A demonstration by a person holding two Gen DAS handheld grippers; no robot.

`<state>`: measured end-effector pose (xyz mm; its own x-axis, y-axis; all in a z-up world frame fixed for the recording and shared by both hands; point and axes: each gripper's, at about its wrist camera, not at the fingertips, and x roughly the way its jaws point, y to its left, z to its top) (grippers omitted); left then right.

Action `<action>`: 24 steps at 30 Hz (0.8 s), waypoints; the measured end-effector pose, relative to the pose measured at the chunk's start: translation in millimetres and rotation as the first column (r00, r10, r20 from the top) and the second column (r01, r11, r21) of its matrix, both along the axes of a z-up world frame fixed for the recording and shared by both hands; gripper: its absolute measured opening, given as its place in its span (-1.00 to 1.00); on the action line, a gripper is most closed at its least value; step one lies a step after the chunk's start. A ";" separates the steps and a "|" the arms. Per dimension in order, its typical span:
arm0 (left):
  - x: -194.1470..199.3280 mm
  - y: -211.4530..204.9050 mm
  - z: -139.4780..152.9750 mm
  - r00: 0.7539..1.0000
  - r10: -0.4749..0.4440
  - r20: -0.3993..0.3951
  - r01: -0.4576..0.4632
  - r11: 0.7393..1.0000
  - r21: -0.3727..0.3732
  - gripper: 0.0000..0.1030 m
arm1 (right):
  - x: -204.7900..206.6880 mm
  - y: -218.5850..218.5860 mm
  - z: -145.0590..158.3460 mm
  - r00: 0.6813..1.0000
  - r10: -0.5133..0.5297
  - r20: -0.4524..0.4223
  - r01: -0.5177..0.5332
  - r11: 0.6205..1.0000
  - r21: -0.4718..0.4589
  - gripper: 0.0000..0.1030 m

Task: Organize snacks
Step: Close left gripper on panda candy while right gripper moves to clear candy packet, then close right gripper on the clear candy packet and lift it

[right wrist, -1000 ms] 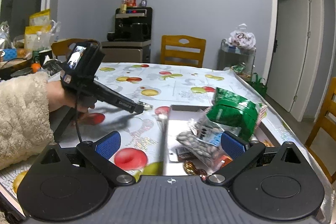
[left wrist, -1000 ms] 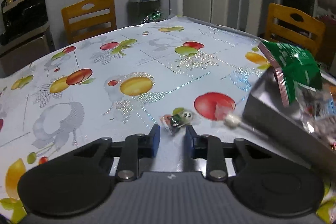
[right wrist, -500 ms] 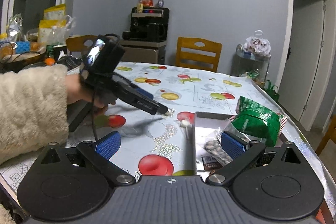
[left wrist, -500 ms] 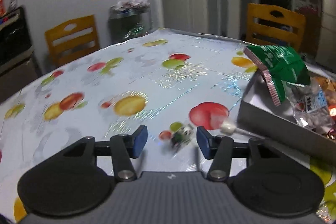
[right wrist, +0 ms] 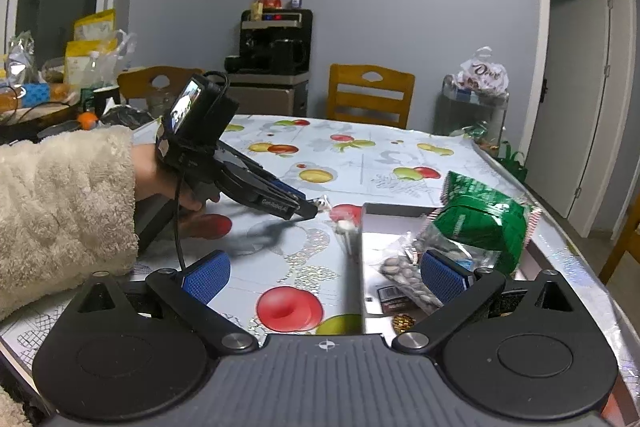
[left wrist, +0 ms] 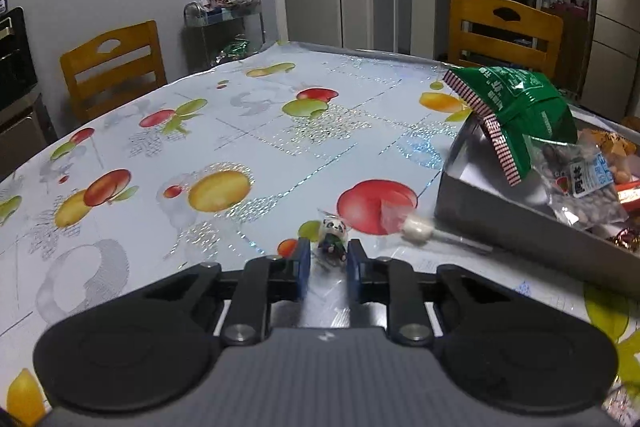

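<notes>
A small panda-print wrapped candy [left wrist: 335, 237] sits on the fruit-print tablecloth, pinched between the blue pads of my left gripper [left wrist: 326, 251], which is shut on it. The right wrist view shows the same left gripper [right wrist: 310, 211] slanting down to the candy [right wrist: 322, 203]. Just right of it lies a white lollipop [left wrist: 418, 229] against the grey box [left wrist: 500, 223]. Inside the box are a green snack bag [left wrist: 516, 99], a clear bag of nuts [left wrist: 580, 195] and smaller sweets. My right gripper [right wrist: 324, 273] stands open near the table's front edge, over the box's left wall, with nothing between its pads.
A person's fluffy cream sleeve [right wrist: 68, 203] reaches in from the left. Wooden chairs [left wrist: 114, 67] [left wrist: 504, 31] stand at the far table edges. A wire cart [left wrist: 224, 31] with a white bag stands beyond. A black coffee machine [right wrist: 276, 43] sits on a cabinet.
The left jaws widened around the panda candy, then closed on it, and the candy now stands upright between the pads. The right gripper stayed wide open.
</notes>
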<state>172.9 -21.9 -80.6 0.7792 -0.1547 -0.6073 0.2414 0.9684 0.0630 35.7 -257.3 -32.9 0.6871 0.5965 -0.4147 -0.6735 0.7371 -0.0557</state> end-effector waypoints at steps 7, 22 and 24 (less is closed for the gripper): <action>-29.0 10.7 3.8 1.000 0.021 -0.016 -0.021 1.000 -0.005 -0.66 | 10.6 21.9 9.9 0.998 0.055 -0.006 -0.056 0.997 -0.047 0.97; -92.9 46.5 5.4 0.998 0.067 0.008 -0.066 0.995 -0.069 -0.66 | 77.5 110.6 22.6 0.986 0.138 -0.098 -0.160 0.951 -0.265 0.25; -93.7 46.2 5.3 0.999 0.051 0.000 -0.051 0.996 -0.076 -0.66 | 95.0 123.0 20.3 0.985 0.117 -0.130 -0.153 0.936 -0.316 0.21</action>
